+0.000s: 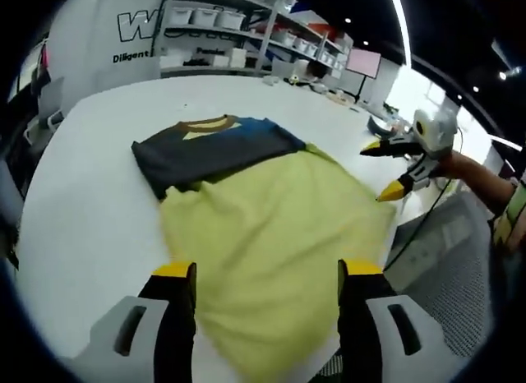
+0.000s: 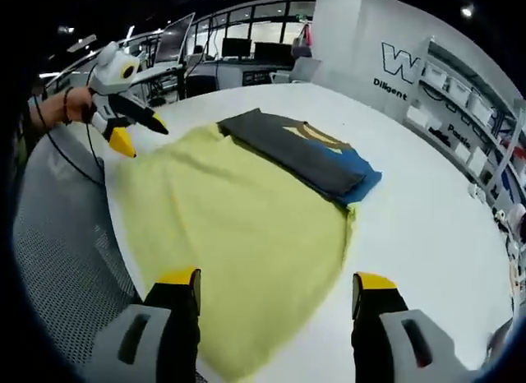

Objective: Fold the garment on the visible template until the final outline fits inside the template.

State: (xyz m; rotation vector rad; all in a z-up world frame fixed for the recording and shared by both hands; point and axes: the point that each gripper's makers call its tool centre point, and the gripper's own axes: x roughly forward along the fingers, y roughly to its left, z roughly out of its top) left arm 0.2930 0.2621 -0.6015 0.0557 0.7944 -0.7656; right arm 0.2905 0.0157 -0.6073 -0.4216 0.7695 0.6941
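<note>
Folded dark grey tee with blue sleeve (image 1: pixel 215 153) lying at far end of yellow-green cloth template (image 1: pixel 279 243), long axis crosswise, probably overhanging slightly. Left gripper (image 1: pixel 267 272) and right gripper (image 2: pixel 278 280) both spread wide, empty, hovering at template's near edge, roughly equidistant.

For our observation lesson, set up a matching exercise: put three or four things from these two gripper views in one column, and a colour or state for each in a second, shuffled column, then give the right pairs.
Column 1
1. folded garment
2. cloth
3. table
4. left gripper

Column 2
A. white, bearing both textiles
B. open, jaws apart above the yellow-green fabric
C. dark grey with a blue part, lying at the cloth's far end
D. yellow-green, spread flat

Pairs: 1-C, 2-D, 3-A, 4-B
</note>
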